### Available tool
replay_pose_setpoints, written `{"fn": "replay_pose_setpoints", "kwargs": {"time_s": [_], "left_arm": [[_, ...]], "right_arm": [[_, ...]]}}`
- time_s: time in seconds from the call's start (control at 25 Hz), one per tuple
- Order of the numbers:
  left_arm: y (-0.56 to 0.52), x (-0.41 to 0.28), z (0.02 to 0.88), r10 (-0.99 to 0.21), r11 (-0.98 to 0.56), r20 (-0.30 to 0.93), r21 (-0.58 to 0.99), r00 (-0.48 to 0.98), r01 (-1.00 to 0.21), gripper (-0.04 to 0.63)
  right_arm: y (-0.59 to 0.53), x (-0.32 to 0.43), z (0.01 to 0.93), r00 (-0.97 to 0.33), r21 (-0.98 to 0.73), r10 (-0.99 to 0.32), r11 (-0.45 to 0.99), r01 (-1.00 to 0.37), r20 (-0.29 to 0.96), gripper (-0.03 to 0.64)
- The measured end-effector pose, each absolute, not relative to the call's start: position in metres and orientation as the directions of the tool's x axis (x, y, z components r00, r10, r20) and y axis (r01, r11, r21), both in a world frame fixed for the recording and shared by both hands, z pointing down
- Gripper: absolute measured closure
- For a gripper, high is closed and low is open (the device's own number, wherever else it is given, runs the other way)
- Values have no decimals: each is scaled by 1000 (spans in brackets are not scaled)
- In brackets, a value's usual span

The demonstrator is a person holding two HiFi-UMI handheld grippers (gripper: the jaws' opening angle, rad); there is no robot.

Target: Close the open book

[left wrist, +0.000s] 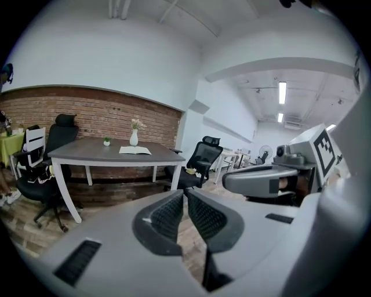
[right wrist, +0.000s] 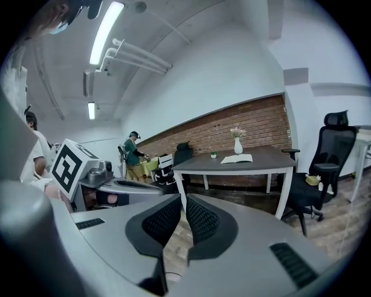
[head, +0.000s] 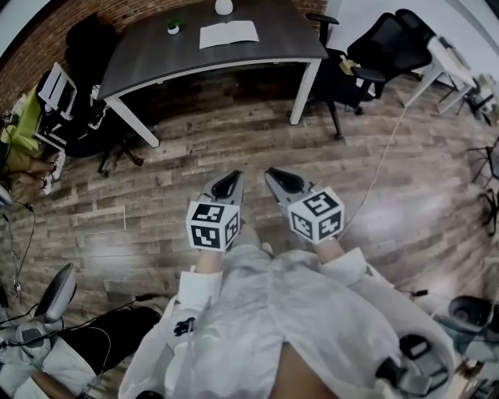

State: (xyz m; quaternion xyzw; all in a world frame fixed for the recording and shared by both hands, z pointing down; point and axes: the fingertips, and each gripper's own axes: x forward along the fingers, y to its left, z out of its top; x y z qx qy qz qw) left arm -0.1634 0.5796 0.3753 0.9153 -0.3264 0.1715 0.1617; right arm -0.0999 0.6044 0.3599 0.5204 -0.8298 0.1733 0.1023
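Observation:
An open white book [head: 228, 33] lies flat on the dark grey table [head: 148, 54] at the far side of the room; it also shows as the book [left wrist: 135, 150] and the book [right wrist: 236, 158] in the two gripper views. A white vase [head: 224, 7] and a small potted plant [head: 173, 27] stand behind it. My left gripper [head: 233, 181] and right gripper [head: 273, 176] hang side by side over the wooden floor, well short of the table. Both are shut with nothing between the jaws; the tips meet in the left gripper [left wrist: 185, 193] and right gripper [right wrist: 184, 200] views.
Black office chairs stand left of the table [head: 93, 47] and right of it [head: 347, 70]. A white cable [head: 386, 152] runs across the wooden floor. A person in green [right wrist: 135, 156] stands far off by the brick wall. More chairs and desks crowd the right edge.

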Motion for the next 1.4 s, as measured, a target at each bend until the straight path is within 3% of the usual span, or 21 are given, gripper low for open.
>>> {"fn": "replay_pose_setpoints", "kwargs": {"time_s": [0.12,0.24,0.36,0.48,1.4], "left_arm": [[581,-164,380,-551,-719,423,197,719,-666,588],[575,-163,380,-558,-712,419,201,716,-673,580],[561,-160,383,-556,-709,424,207,715,-674,521],[534,-159,386,-561,-706,426,203,710,-679,508],[254,-148,364,-495,-772,390,211,776,-599,505]], "right_arm": [[605,-93,366,-426,-181,-832,386,-904,355,604],[596,-86,365,-407,-173,-844,369,-913,349,529],[580,-82,365,-401,-167,-850,365,-916,343,529],[555,-79,367,-387,-165,-857,350,-922,341,529],[289,-65,354,-301,-156,-894,263,-952,333,529]]}}
